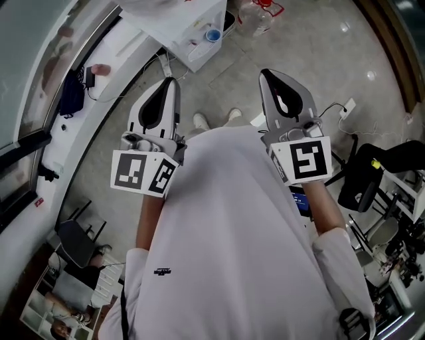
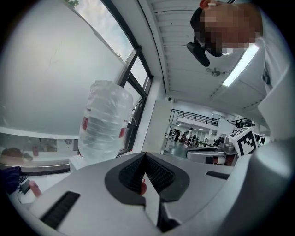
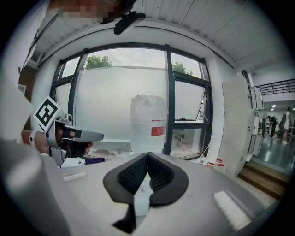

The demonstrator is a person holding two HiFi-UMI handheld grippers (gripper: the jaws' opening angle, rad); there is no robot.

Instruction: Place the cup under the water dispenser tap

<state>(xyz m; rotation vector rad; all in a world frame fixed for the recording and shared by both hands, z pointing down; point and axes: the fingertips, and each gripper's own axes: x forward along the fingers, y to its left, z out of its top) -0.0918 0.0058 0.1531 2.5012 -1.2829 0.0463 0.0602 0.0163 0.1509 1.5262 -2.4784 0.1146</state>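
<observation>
Both clenched shut and empty, the left gripper (image 1: 173,80) and right gripper (image 1: 265,72) hover well apart from the small blue cup (image 1: 212,34), which sits at the white water dispenser's (image 1: 174,25) front edge.

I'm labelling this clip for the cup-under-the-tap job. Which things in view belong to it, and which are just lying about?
Job: water dispenser; water jug on it; small blue cup-like thing at the dispenser; left claw and right claw, both shut and empty.

Lying about: clear bottle with a red handle; power strip; black chair; dark bag.
</observation>
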